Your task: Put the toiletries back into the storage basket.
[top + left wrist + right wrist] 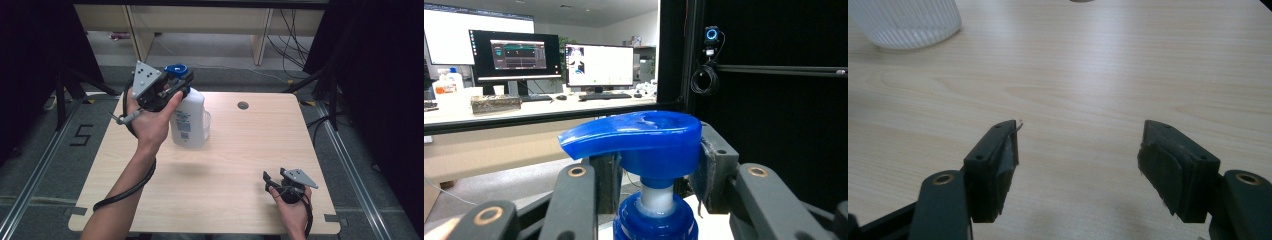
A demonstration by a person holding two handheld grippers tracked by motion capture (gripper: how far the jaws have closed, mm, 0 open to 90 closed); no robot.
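High view, item one: pump bottle (188,120), white with a blue pump head (636,135), upright on the table (240,170), far left of centre. Your left gripper (175,82) is clamped on that head from both sides, the pads pressing its collar in the left gripper view.

Item two: clear cup (207,122), just right of the bottle, touching or nearly so; ribbed wall visible in the right gripper view (908,20).

Item three: right gripper (272,182), near right, low over bare wood, jaws apart and holding nothing.

Risks, as judged:
- The grip sits high on a tall bottle. Pull sideways and it may tip, or knock the cup over.
- Lift by the head alone and the pump stem may slide up, or the head slip from the pads.
- Press down off-centre and the spout may miss the cup.
- Nothing steadies the base; your free gripper is well apart from it.
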